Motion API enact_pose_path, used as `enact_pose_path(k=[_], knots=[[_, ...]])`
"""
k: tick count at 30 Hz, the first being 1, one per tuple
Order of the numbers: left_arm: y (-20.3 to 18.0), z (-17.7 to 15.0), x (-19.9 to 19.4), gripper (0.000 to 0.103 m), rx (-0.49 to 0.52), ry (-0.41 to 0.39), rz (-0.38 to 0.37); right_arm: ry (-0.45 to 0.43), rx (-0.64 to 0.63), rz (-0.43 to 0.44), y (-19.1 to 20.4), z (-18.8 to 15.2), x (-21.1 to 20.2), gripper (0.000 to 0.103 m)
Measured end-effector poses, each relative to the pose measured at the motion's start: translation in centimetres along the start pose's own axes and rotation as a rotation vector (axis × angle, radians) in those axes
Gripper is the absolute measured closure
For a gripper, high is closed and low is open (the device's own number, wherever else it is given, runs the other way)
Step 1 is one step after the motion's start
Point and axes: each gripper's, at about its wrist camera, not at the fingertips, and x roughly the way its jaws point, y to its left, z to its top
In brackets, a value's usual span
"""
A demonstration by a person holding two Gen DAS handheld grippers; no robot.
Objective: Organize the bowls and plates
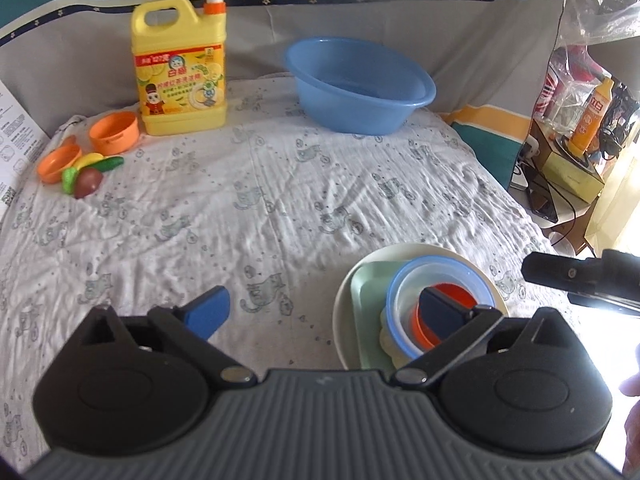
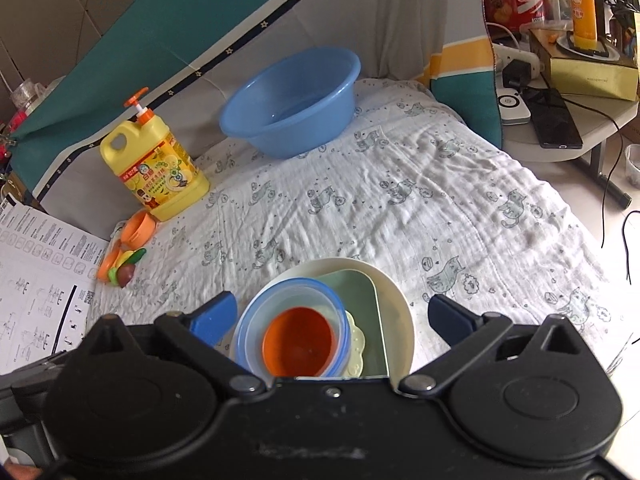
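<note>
White cat-print cloth covers the whole work surface. Blue plastic basin sits at the far side, nothing visible in it. Yellow dish-soap jug with orange pump stands left of the basin. Near edge: stack of dishes, cream round plate at bottom, pale green square tray on it, a small scalloped cream dish, then a clear bowl with blue rim, orange bowl nested inside. Left gripper jaws wide, nothing held, beside the stack. Right gripper jaws wide, straddling the stack, pads not touching it. Far left: small orange cups and toy fruit.
</note>
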Motion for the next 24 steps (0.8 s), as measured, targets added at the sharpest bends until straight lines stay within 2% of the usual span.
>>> enact_pose_path(k=[10, 15, 19, 24], knots=[[1.9, -1.4, -3.4, 0.000, 0.000, -0.069, 0.021, -0.057, -0.086, -0.026, 1.0, -2.1, -3.1, 0.000], [2.2, -2.3, -4.2, 0.000, 0.025, -0.078, 0.015, -0.032, -0.120, -0.030, 1.6, -3.5, -3.5, 0.000], [1.6, -3.4, -4.5, 0.000, 0.085, -0.099, 0.051, -0.014, -0.184, -0.045, 2.6, -5.1, -3.6, 0.000], [1.1, -4.5, -4.2, 0.000, 0.104, -0.079, 0.046, 0.004, -0.235, -0.065, 3.6, -6.9, -3.4, 0.000]])
